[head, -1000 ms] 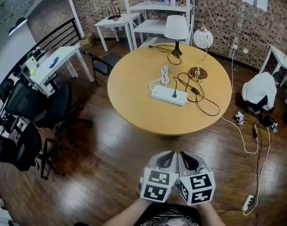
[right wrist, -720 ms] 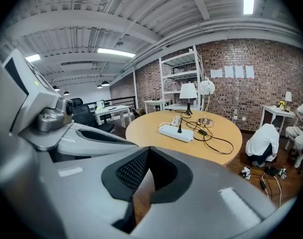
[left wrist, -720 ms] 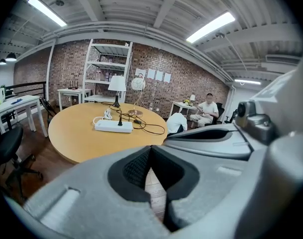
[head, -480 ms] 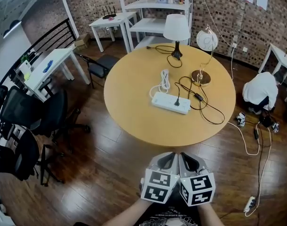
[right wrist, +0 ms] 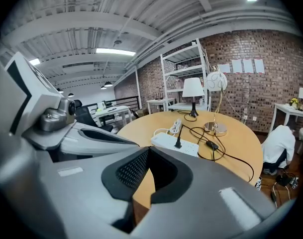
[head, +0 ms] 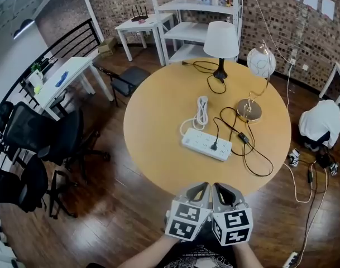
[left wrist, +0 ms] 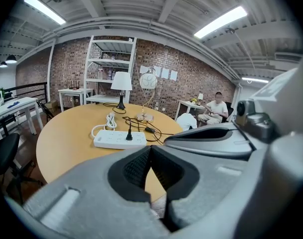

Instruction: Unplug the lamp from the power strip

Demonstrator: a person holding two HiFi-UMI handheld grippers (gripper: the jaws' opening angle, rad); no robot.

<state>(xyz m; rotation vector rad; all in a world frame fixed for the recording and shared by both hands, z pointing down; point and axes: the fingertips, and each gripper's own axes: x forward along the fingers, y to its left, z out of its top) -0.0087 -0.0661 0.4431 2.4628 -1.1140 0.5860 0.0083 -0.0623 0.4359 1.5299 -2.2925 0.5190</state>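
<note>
A white power strip (head: 206, 144) lies on the round wooden table (head: 158, 121), with one black plug (head: 214, 146) stuck in it. The plug's black cord loops over the table near a brass-based lamp (head: 249, 110) with a globe head. A white-shaded lamp (head: 221, 39) stands further back, its cord lying loose. My left gripper (head: 201, 186) and right gripper (head: 220, 187) are held side by side just short of the table's near edge, both shut and empty. The strip (left wrist: 120, 139) lies ahead in the left gripper view, and likewise the strip (right wrist: 174, 143) in the right gripper view.
Black office chairs (head: 41, 144) stand to the left on the wooden floor. White tables (head: 63, 80) and a white shelf unit (head: 197, 15) line the back. A person in white (head: 321, 121) crouches at the right among floor cables (head: 309, 188).
The table and power strip have come closer to the grippers. Both grippers have stayed shut and side by side.
</note>
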